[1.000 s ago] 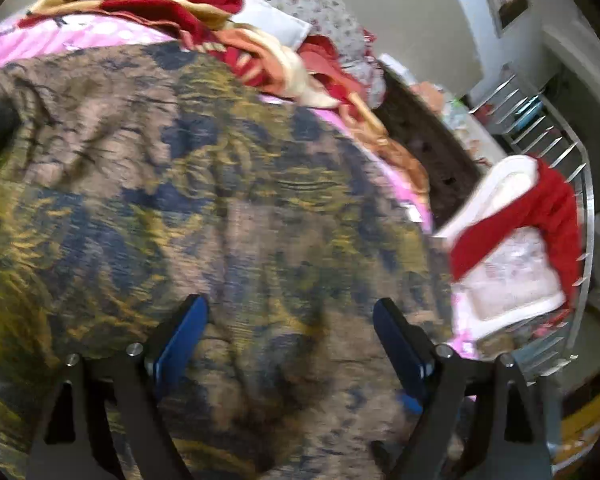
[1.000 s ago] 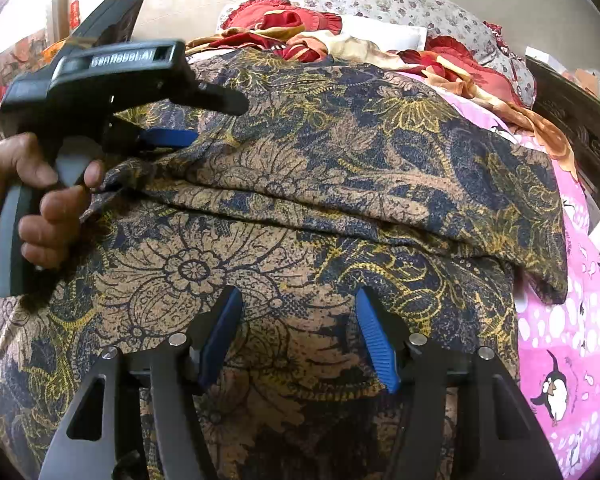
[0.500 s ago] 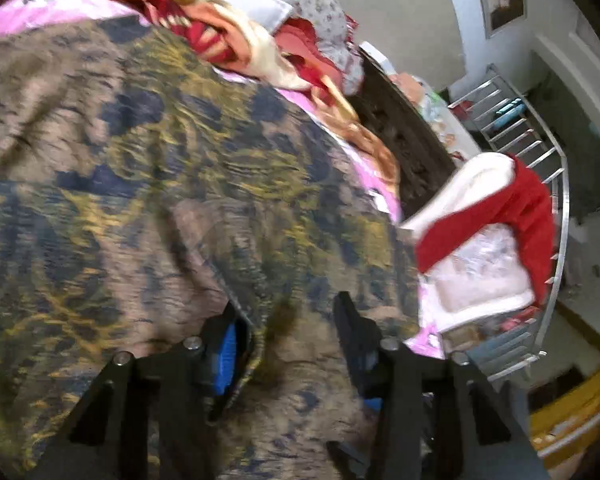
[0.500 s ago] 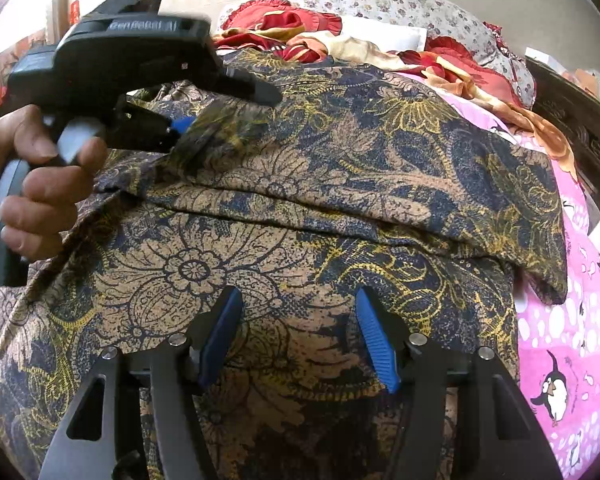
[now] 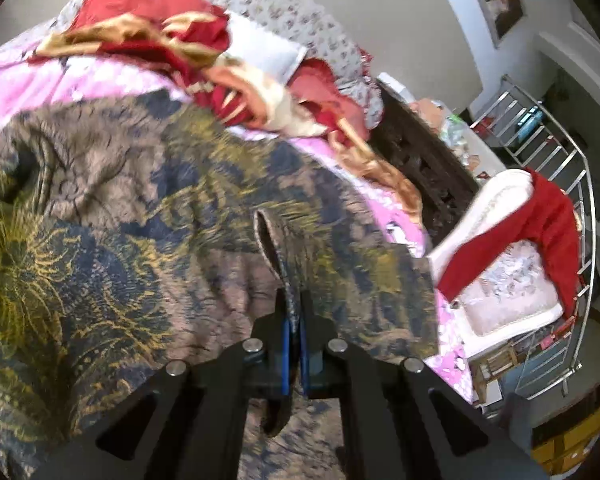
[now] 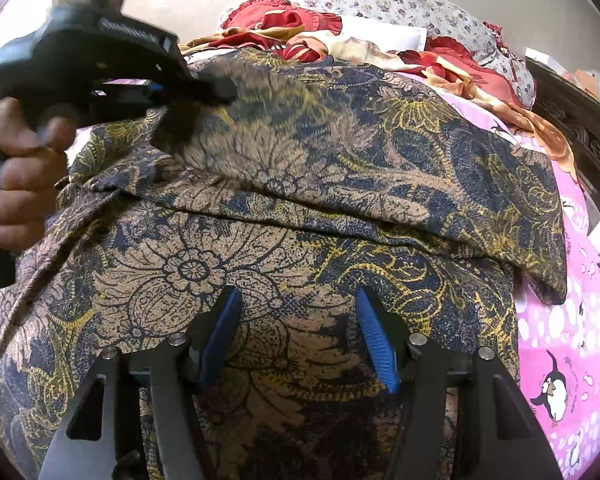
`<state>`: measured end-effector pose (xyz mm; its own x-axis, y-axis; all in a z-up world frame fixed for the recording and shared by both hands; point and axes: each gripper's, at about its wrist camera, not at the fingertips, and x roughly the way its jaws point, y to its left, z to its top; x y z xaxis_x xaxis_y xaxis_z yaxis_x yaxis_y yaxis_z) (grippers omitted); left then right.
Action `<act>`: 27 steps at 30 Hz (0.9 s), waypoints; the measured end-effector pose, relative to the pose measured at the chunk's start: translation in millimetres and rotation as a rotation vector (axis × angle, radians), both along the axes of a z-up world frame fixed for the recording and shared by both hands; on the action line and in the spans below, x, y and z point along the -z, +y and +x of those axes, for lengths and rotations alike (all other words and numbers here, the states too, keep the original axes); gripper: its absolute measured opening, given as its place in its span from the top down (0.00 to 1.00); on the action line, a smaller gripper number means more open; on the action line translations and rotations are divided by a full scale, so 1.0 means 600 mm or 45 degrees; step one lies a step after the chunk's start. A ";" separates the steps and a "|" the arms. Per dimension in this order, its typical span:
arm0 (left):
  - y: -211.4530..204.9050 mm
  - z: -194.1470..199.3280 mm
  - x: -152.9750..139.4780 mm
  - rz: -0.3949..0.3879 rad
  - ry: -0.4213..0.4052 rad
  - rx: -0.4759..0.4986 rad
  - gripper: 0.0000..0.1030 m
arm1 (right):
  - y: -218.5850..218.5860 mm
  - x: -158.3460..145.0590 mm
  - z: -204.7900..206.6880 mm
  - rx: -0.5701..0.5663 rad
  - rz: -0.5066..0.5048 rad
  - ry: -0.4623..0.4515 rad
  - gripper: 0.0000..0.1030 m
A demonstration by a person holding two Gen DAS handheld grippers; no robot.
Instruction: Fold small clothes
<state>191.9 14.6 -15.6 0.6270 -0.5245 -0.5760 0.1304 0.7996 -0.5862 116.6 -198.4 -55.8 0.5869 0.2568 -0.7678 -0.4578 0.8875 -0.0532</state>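
Observation:
A brown, navy and gold floral garment (image 6: 308, 208) lies spread on the bed, with its upper part folded over the lower. In the left wrist view the same garment (image 5: 132, 216) fills the frame. My left gripper (image 5: 294, 304) is shut on a raised edge of the cloth and lifts a ridge of it. The left gripper (image 6: 180, 92) also shows at the upper left of the right wrist view, held by a hand. My right gripper (image 6: 298, 332) is open just above the lower part of the garment and holds nothing.
A pink penguin-print sheet (image 6: 572, 344) covers the bed. A pile of red and gold cloth (image 5: 148, 36) and a floral pillow (image 6: 380, 4) lie at the head. A dark wooden headboard (image 5: 424, 160), a white chair with red cloth (image 5: 512, 264) and a metal rack (image 5: 556, 148) stand to the right.
My left gripper has closed from open onto a fold of the garment and pulled it up. The right gripper has stayed open and still.

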 end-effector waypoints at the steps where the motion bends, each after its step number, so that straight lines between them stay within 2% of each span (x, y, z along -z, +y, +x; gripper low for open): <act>1: -0.004 -0.003 -0.011 0.008 -0.011 0.003 0.97 | 0.000 0.000 0.000 0.000 0.000 0.000 0.56; 5: -0.007 -0.041 -0.075 0.014 -0.085 0.047 0.97 | 0.001 0.000 -0.002 0.001 -0.007 -0.004 0.56; 10: 0.013 -0.079 -0.180 -0.010 -0.188 0.073 0.97 | 0.002 -0.001 -0.005 0.002 -0.025 -0.012 0.56; 12: 0.034 -0.093 -0.220 -0.018 -0.226 0.057 0.97 | 0.002 -0.001 -0.005 0.004 -0.031 -0.015 0.55; 16: 0.087 -0.116 -0.264 -0.015 -0.255 -0.012 0.97 | 0.002 -0.002 -0.008 0.006 -0.037 -0.017 0.54; 21: 0.158 -0.144 -0.261 0.009 -0.239 -0.114 0.97 | 0.002 -0.002 -0.008 0.005 -0.036 -0.017 0.54; 27: 0.212 -0.139 -0.171 0.064 -0.087 -0.209 0.97 | 0.001 -0.002 -0.008 0.006 -0.034 -0.015 0.54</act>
<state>108.3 142.0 87.1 0.7403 -0.3833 -0.5522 0.0334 0.8415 -0.5393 111.6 -197.8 -54.4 0.5973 0.2336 -0.7672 -0.4529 0.8878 -0.0823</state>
